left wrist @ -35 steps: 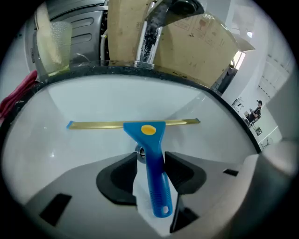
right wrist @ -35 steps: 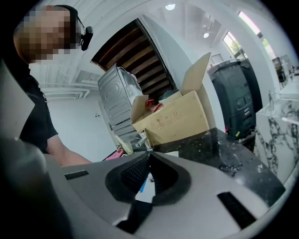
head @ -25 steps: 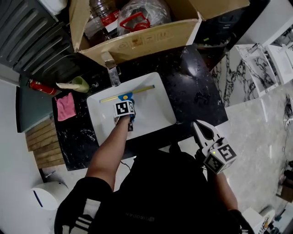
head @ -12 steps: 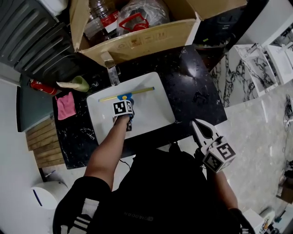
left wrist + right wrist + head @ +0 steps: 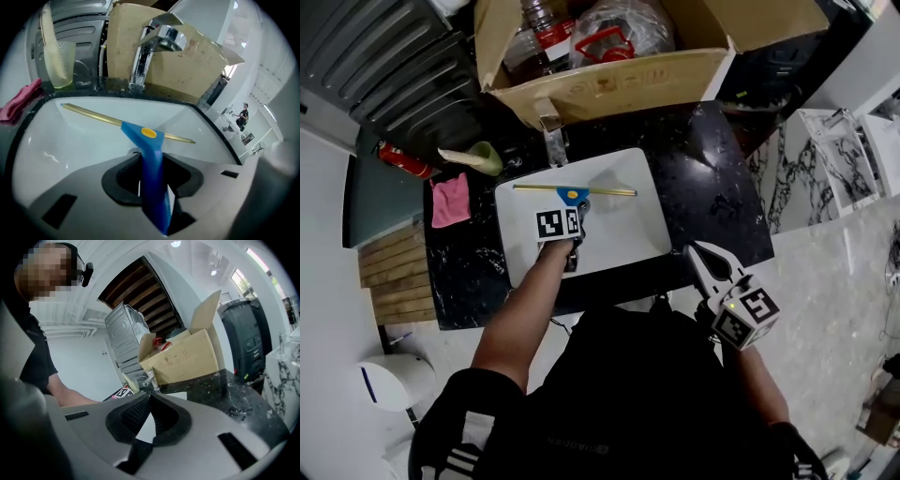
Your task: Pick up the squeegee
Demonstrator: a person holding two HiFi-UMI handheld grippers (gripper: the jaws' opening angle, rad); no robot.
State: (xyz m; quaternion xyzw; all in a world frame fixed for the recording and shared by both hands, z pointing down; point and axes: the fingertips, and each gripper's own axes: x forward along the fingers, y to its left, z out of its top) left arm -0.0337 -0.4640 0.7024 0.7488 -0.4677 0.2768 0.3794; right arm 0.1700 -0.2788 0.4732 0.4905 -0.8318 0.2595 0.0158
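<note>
Contents, left to right in the head view:

- Red can (image 5: 405,159): lies at the far left, 10 o'clock of the sink.
- Pink cloth (image 5: 450,200): lies on the black desk (image 5: 712,187), just beside the sink at 9 o'clock.
- Green cup (image 5: 485,157): near the sink at 10 o'clock, with a pale flat thing leaning in it.
- Sink (image 5: 628,234): white, rectangular, set into the desk.
- Faucet (image 5: 553,139): chrome, at the sink's far rim, about 11 o'clock.
- Squeegee (image 5: 573,191): yellow blade lying crosswise over the far part of the sink. The blue handle points to 6 o'clock, into the left gripper.
- Left gripper (image 5: 152,161): over the sink. The jaws are closing on the blue handle, one pad at each side of it.
- Cardboard box (image 5: 619,75): open, at 12 o'clock behind the faucet, with bottles and a bag inside.
- Right gripper (image 5: 150,397): at 4 o'clock of the sink, off the desk's near edge. Jaws together, nothing between them.
</note>
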